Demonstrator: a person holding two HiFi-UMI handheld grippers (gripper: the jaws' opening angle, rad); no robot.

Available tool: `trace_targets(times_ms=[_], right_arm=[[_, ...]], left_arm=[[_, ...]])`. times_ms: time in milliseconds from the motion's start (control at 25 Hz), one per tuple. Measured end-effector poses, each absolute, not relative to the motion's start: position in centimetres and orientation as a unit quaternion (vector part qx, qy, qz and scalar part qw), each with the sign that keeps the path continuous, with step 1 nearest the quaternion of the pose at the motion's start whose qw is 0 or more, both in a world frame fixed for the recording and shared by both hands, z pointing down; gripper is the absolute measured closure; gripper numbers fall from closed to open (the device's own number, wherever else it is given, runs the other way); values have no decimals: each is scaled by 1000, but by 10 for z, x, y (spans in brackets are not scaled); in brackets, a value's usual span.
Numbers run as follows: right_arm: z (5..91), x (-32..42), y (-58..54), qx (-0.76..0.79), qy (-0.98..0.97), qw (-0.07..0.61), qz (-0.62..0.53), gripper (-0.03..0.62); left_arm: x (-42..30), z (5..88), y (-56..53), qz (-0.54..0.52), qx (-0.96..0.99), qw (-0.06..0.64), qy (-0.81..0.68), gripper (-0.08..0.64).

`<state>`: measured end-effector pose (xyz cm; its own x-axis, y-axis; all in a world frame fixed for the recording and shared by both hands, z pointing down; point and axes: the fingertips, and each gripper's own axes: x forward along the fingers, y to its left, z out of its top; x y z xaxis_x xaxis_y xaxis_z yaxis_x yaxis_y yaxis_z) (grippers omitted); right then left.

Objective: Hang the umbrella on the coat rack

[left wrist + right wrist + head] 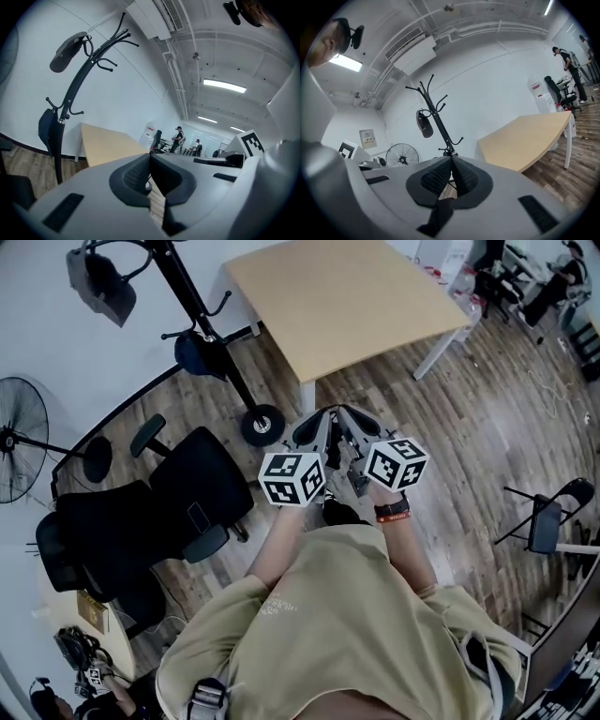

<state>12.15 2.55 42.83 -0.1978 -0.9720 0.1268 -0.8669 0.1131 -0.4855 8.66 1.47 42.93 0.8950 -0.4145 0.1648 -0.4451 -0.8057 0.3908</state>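
A black coat rack (202, 320) stands at the upper left on a wheeled base. A dark blue folded umbrella (193, 355) hangs from one of its low hooks, seen in the left gripper view as the umbrella (47, 129) beside the coat rack (70, 96) pole. A dark cap-like item (68, 45) hangs near the top. Both grippers are held close together in front of the person's chest, apart from the rack. My left gripper (315, 427) is shut with nothing in it, and so is my right gripper (360, 421). The right gripper view shows the coat rack (437, 118) beyond closed jaws.
A light wooden table (349, 298) stands just right of the rack. A black office chair (141, 517) and a floor fan (19, 439) are at the left. A folding chair (547, 519) stands at the right. People and desks are far off at the upper right.
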Motion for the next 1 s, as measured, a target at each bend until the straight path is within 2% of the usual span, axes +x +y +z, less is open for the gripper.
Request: trace_targets(times_ms=[480,1000], right_arm=[[429,109,-83,-514,816,67,-257,574],[428,91,-172,-415,870,52,-262,574]], left_arm=[[74,426,-90,11,907,221,-357,537],[54,426,-167,-10,867,205,-454,537]])
